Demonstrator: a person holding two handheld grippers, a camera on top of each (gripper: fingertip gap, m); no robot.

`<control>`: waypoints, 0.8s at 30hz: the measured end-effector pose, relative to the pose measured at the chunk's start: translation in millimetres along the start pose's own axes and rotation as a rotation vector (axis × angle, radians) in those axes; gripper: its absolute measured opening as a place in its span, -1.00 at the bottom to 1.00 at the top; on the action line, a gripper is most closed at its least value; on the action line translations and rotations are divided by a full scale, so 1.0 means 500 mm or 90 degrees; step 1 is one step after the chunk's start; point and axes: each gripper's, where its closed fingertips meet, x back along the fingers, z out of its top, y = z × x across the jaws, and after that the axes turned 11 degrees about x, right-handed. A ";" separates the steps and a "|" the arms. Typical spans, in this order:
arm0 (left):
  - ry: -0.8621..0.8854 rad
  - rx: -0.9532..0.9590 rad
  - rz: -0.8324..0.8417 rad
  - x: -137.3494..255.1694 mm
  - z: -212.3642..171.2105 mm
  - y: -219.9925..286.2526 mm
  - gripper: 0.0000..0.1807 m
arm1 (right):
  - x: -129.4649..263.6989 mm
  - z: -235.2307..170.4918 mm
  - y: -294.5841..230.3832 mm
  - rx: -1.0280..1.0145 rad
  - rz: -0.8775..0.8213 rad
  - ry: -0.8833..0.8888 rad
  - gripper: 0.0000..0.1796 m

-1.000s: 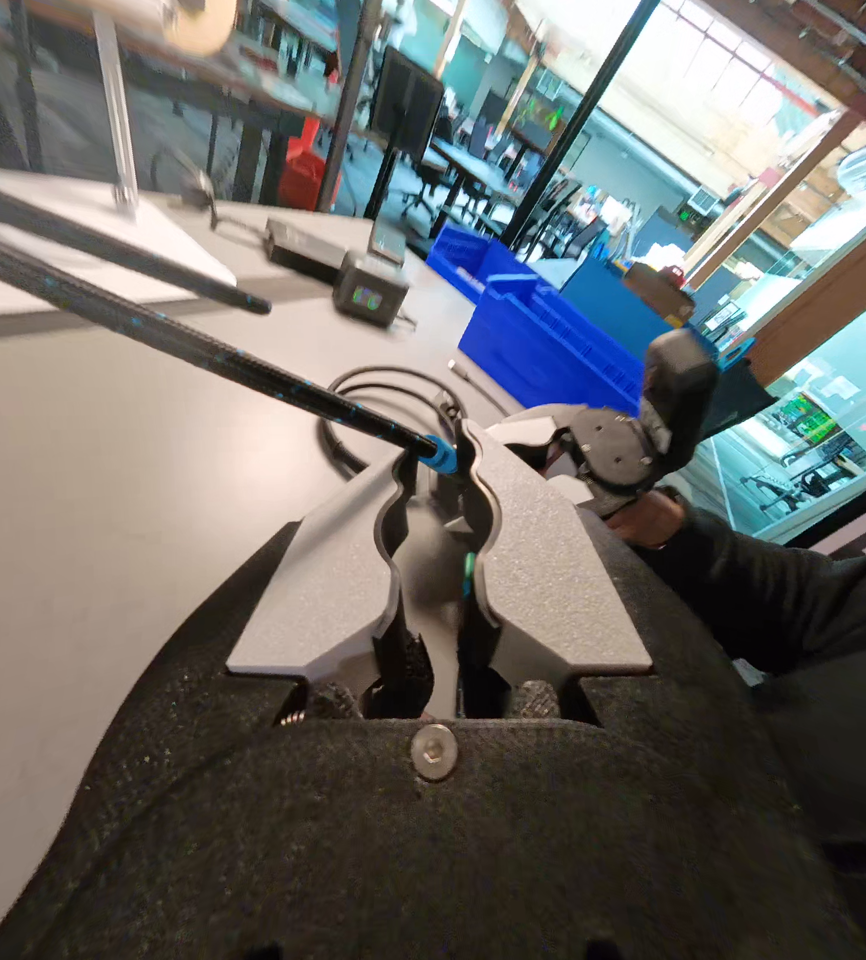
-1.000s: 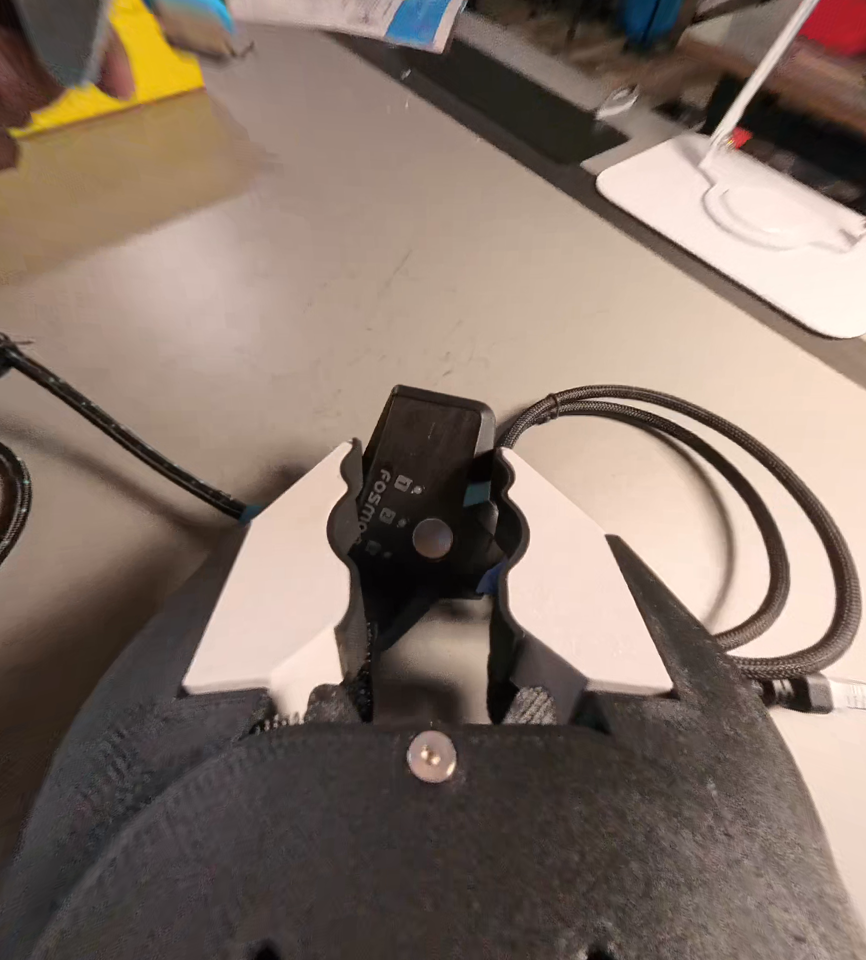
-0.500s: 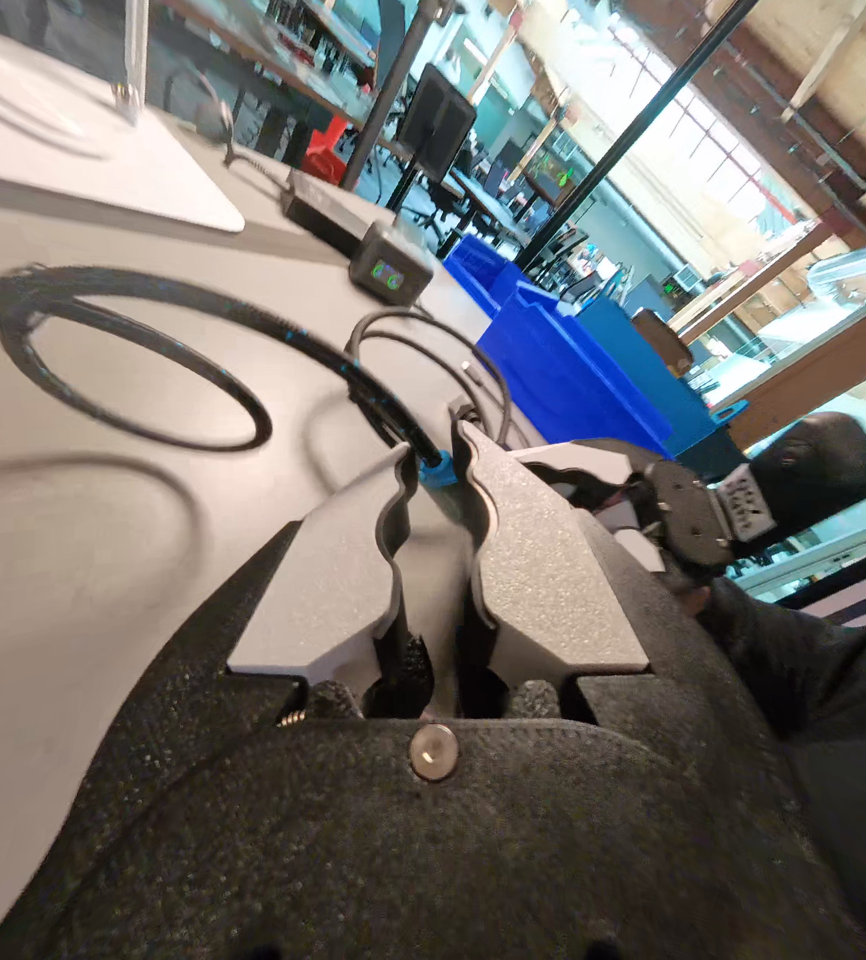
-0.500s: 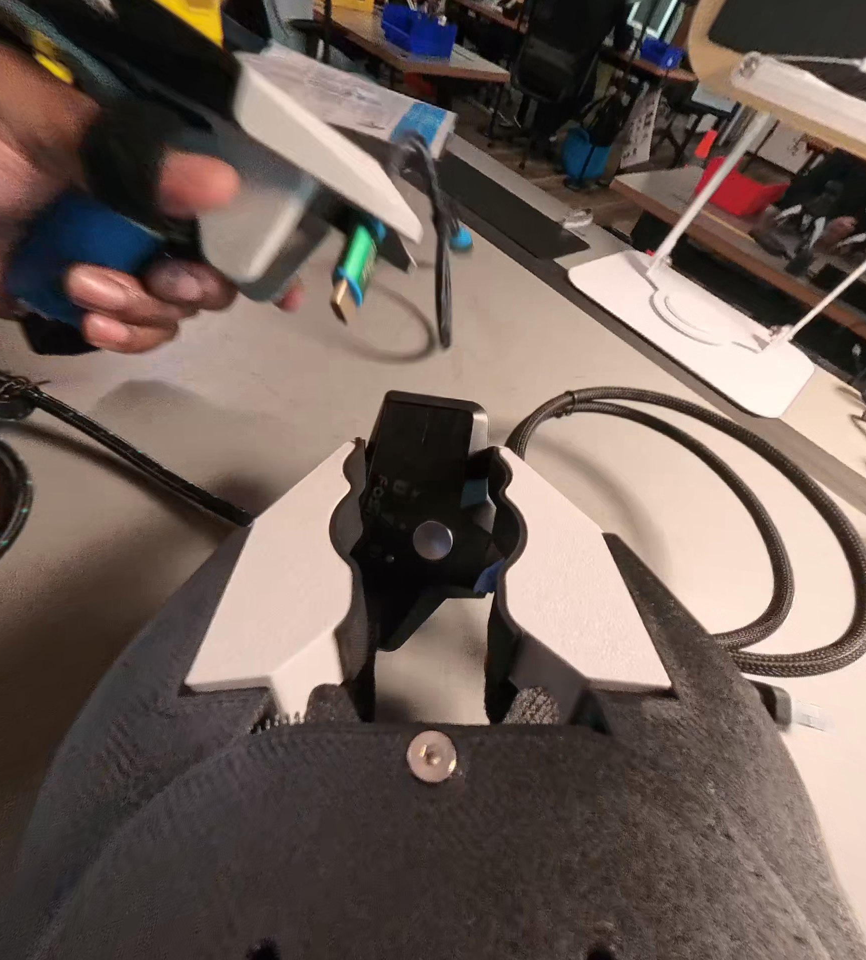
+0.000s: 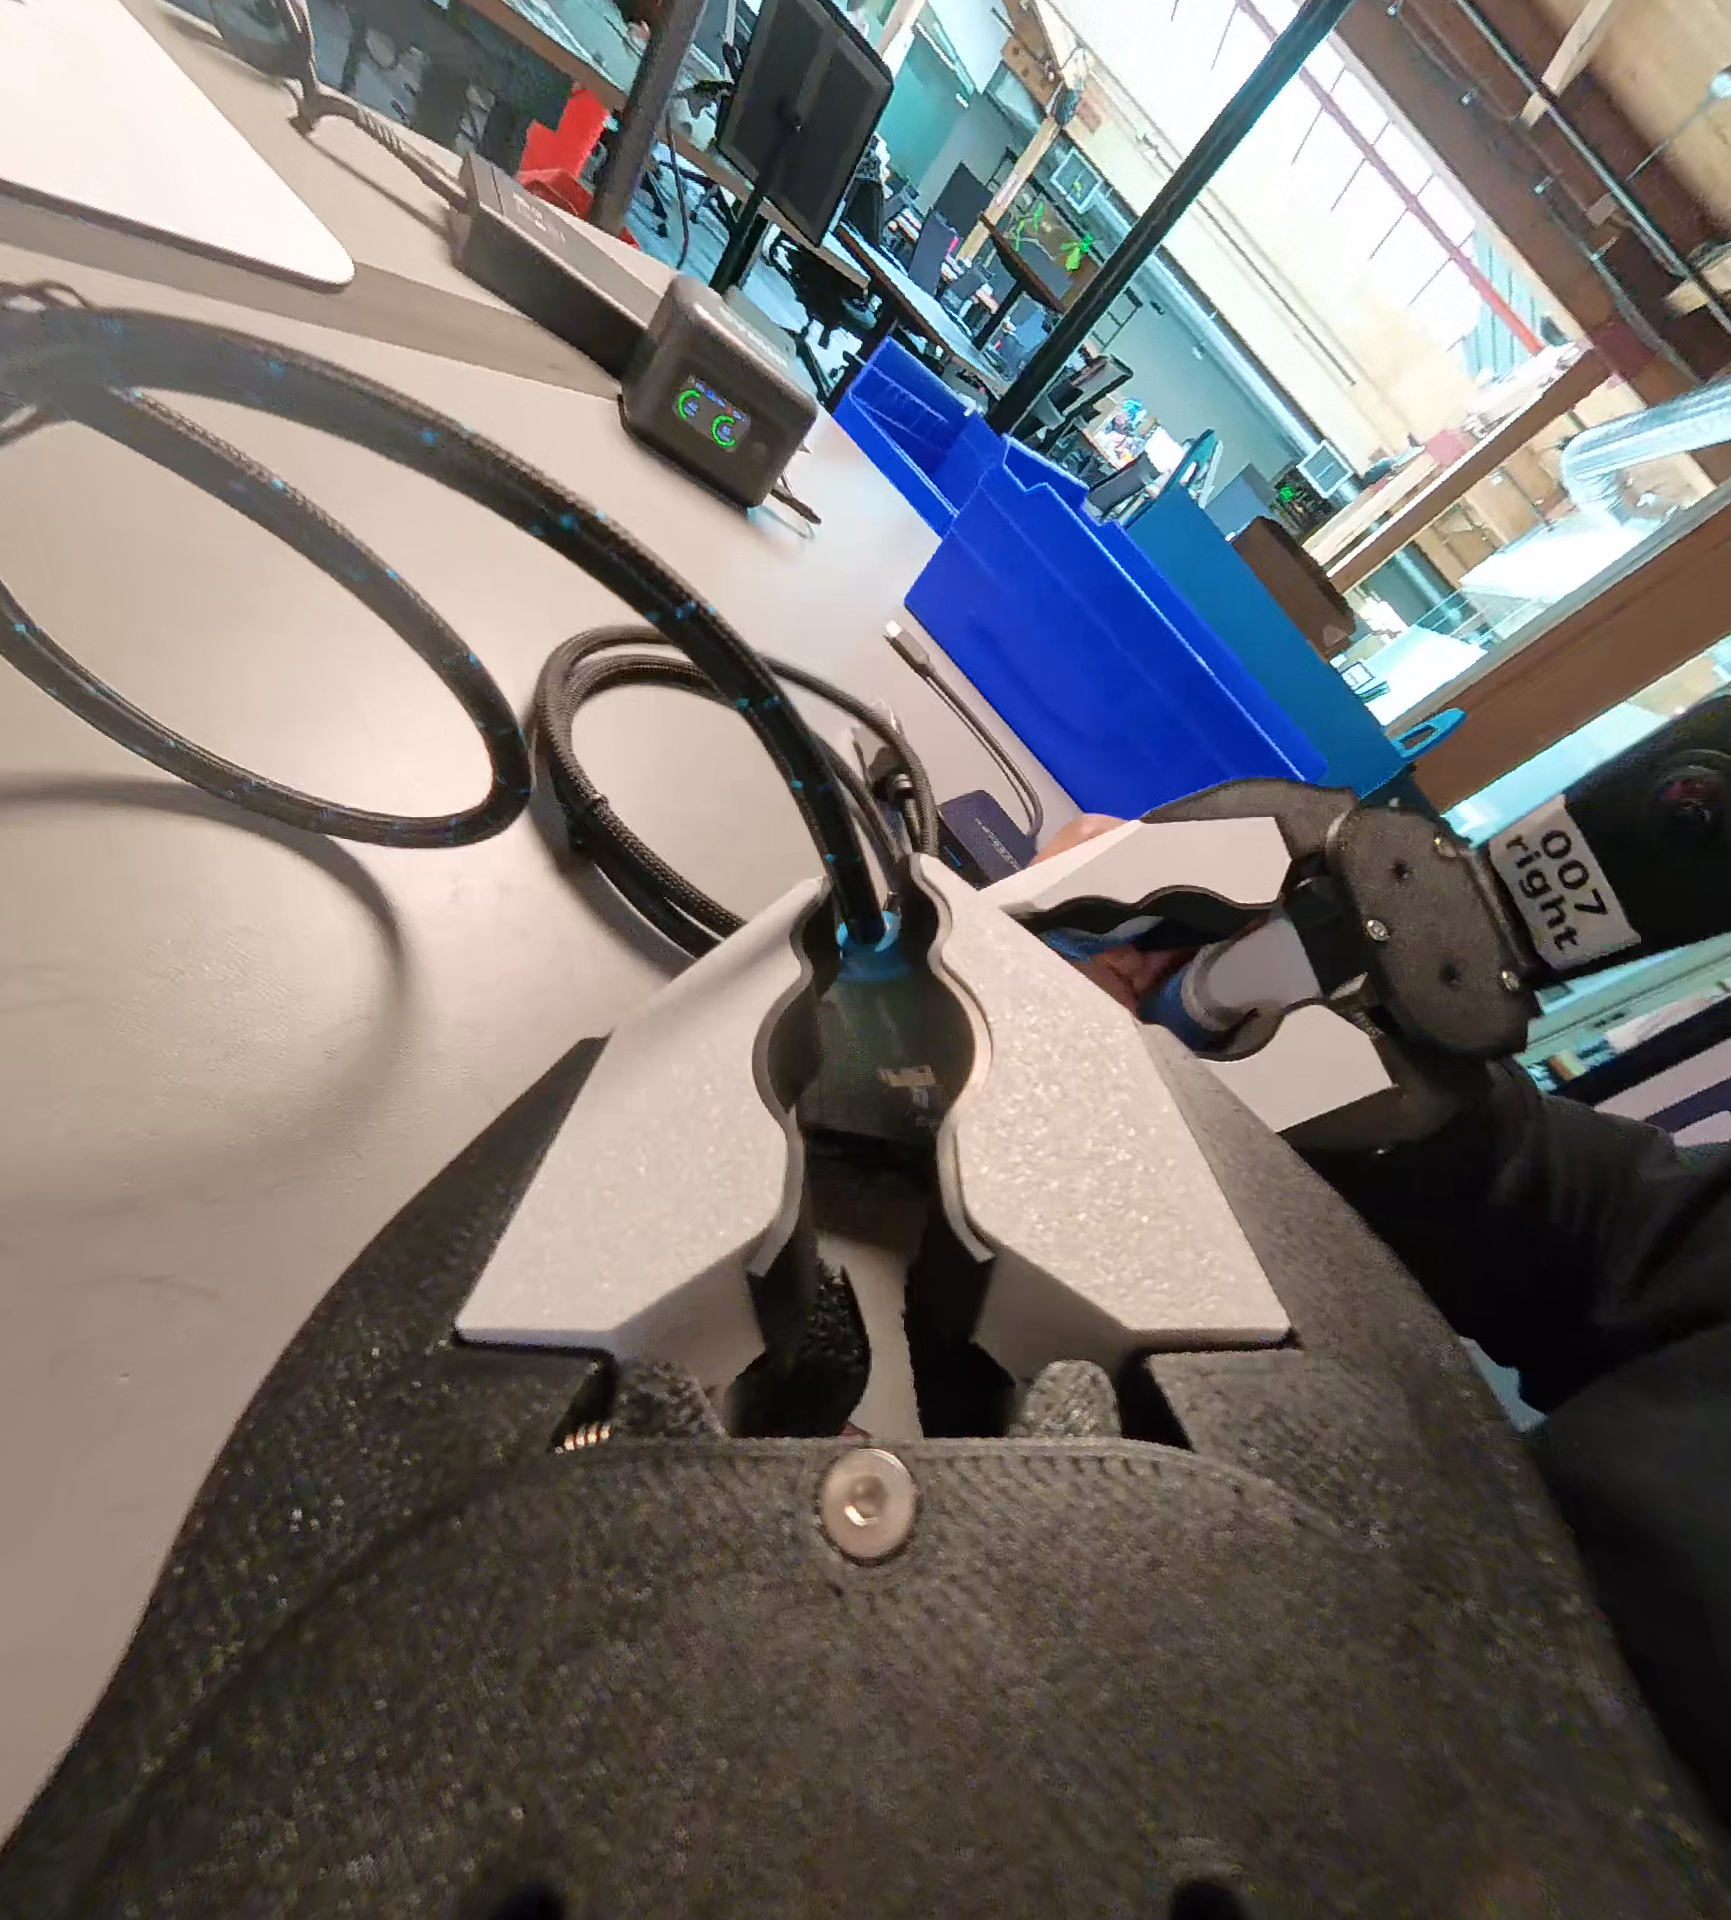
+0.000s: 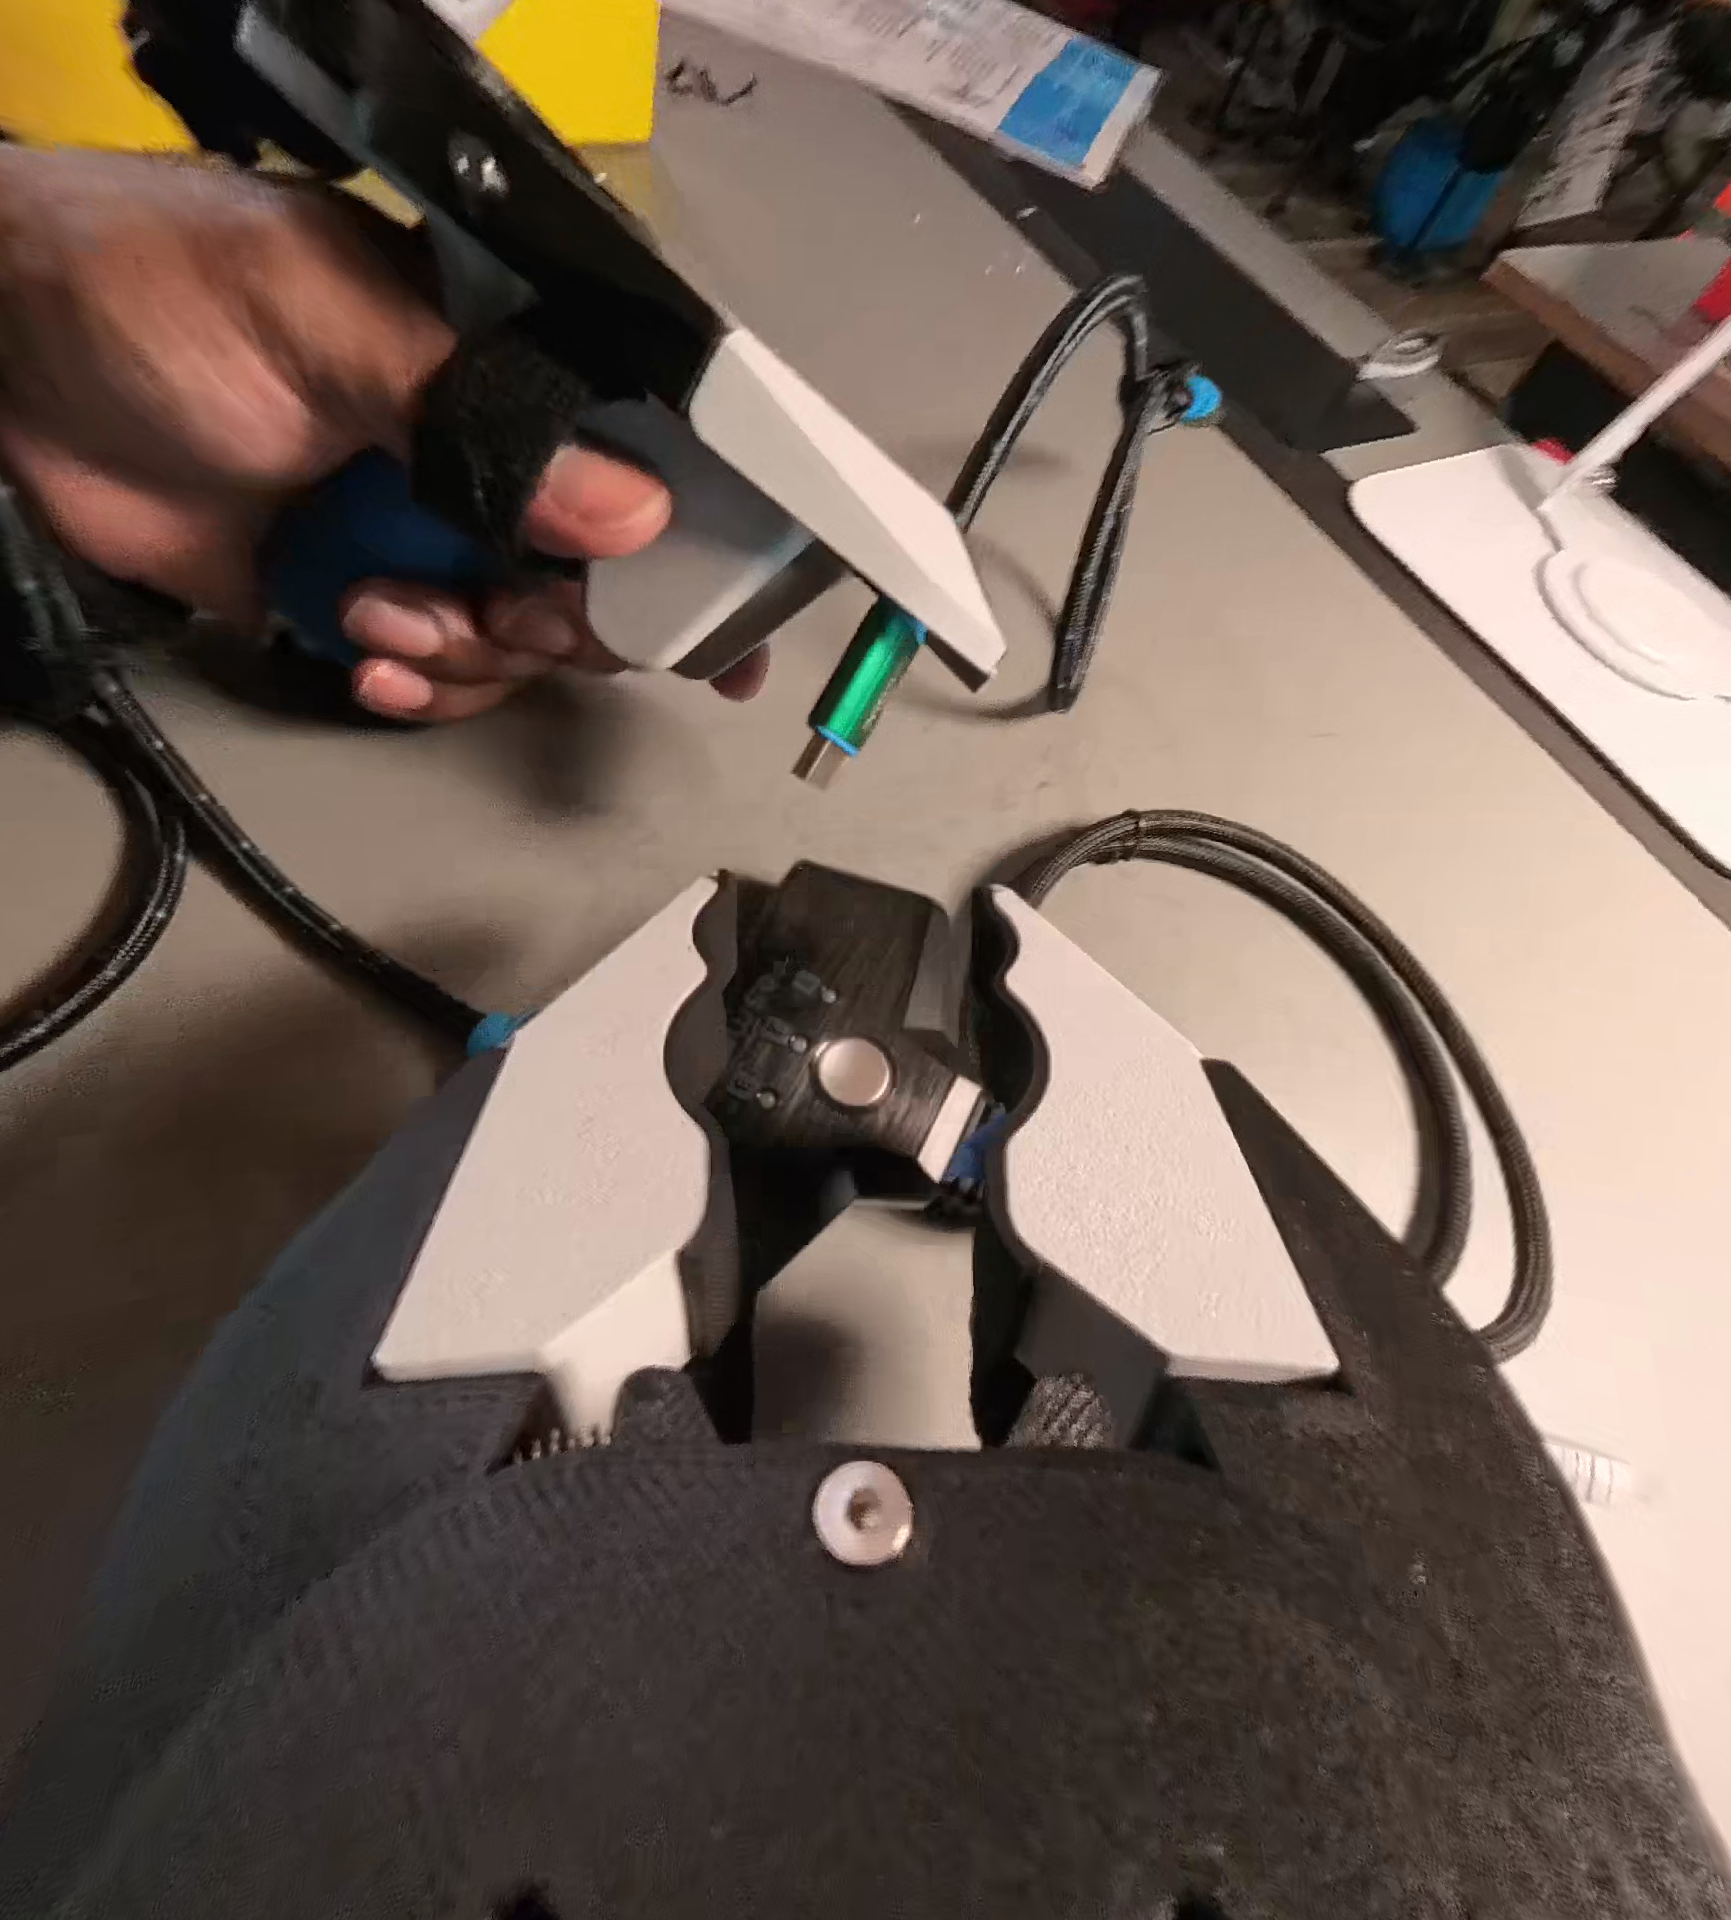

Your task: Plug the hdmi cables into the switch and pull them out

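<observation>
Two handheld grippers bring an HDMI plug toward a small black switch box above a grey table [image 6: 1204, 675].

The right gripper [image 6: 845, 914] is clamped on the black rectangular HDMI switch [image 6: 840, 997] (silver round button on top). Just beyond the switch, the left gripper [image 5: 866, 899], jaws closed, grips the black braided HDMI cable's [image 5: 373, 436] green-shelled plug [image 6: 861, 675], tip angled toward the switch, not touching it.
</observation>
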 end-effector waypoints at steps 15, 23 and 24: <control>0.010 0.020 -0.028 0.008 0.007 0.004 -0.87 | 0.004 -0.015 -0.036 0.330 0.511 -0.120 0.14; 0.029 0.035 -0.036 0.022 0.022 0.003 -0.87 | -0.011 -0.102 -0.069 0.405 0.553 -0.265 0.31; 0.029 0.033 -0.033 0.024 0.025 0.003 -0.87 | -0.009 -0.103 -0.067 0.405 0.535 -0.273 0.30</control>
